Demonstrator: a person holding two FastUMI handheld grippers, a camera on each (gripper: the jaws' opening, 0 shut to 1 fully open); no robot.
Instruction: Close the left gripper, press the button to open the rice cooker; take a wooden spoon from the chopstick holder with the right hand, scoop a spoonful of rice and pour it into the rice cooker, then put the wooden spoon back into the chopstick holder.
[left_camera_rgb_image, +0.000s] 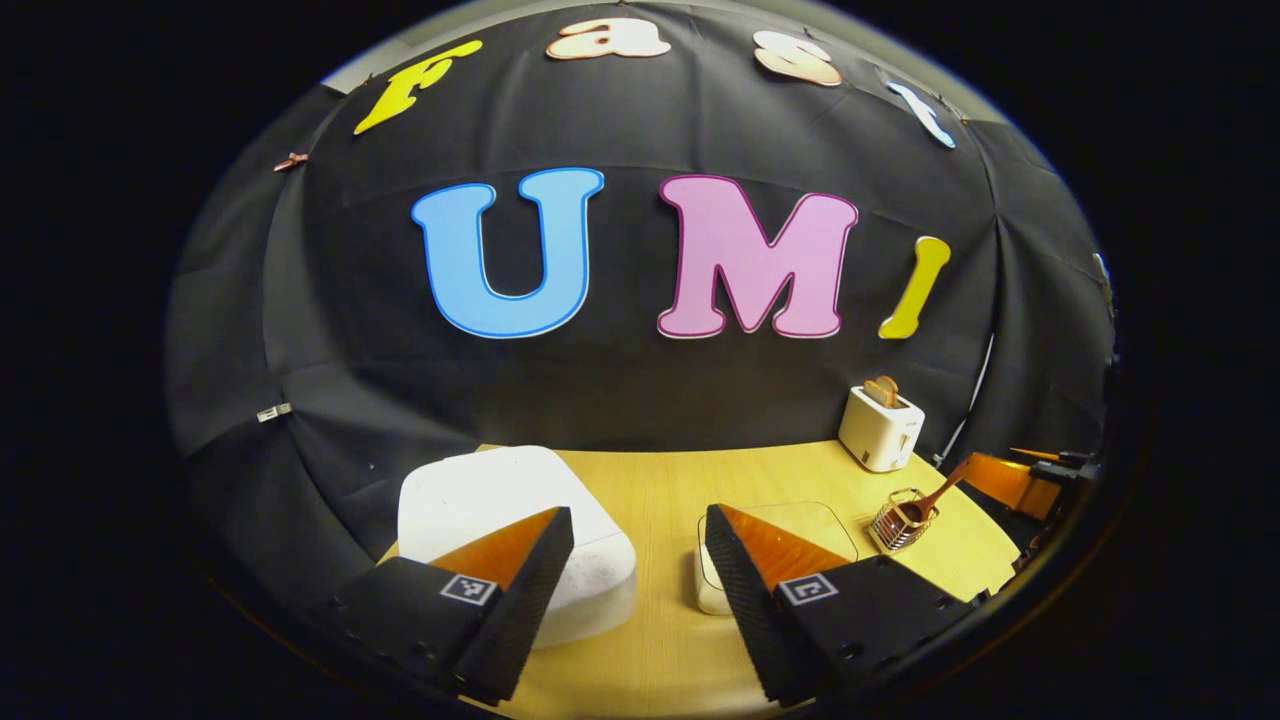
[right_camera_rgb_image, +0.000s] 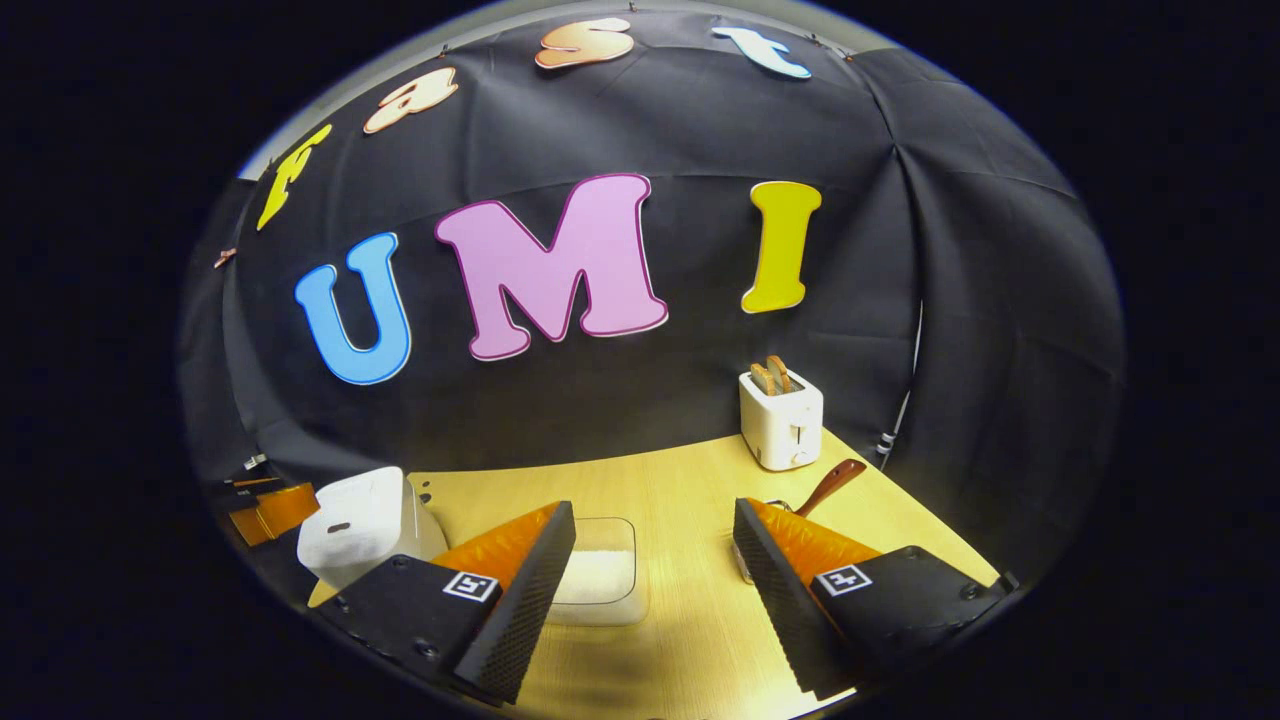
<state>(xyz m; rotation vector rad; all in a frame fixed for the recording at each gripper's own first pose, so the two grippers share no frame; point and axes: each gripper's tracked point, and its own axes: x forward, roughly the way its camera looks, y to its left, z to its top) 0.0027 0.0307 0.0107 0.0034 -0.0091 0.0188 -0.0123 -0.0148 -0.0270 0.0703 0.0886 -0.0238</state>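
Observation:
The white rice cooker (left_camera_rgb_image: 490, 495) stands with its lid down at the table's left, just beyond my left gripper (left_camera_rgb_image: 638, 514), which is open and holds nothing. A clear box of rice (left_camera_rgb_image: 800, 522) sits partly behind one finger. Farther right is the wire chopstick holder (left_camera_rgb_image: 898, 524) with the wooden spoon (left_camera_rgb_image: 942, 492) leaning in it. In the right gripper view, my right gripper (right_camera_rgb_image: 653, 508) is open and holds nothing above the table. The box of rice (right_camera_rgb_image: 600, 578) lies just left of centre, the spoon's handle (right_camera_rgb_image: 832, 482) pokes up behind the right finger, and the rice cooker (right_camera_rgb_image: 365, 522) is at the left.
A white toaster (left_camera_rgb_image: 880, 428) (right_camera_rgb_image: 782, 418) with bread in its slots stands at the back right of the wooden table (left_camera_rgb_image: 665, 480) (right_camera_rgb_image: 680, 475). The right gripper (left_camera_rgb_image: 1030, 482) shows at the far right edge, the left gripper (right_camera_rgb_image: 268, 506) at the far left edge.

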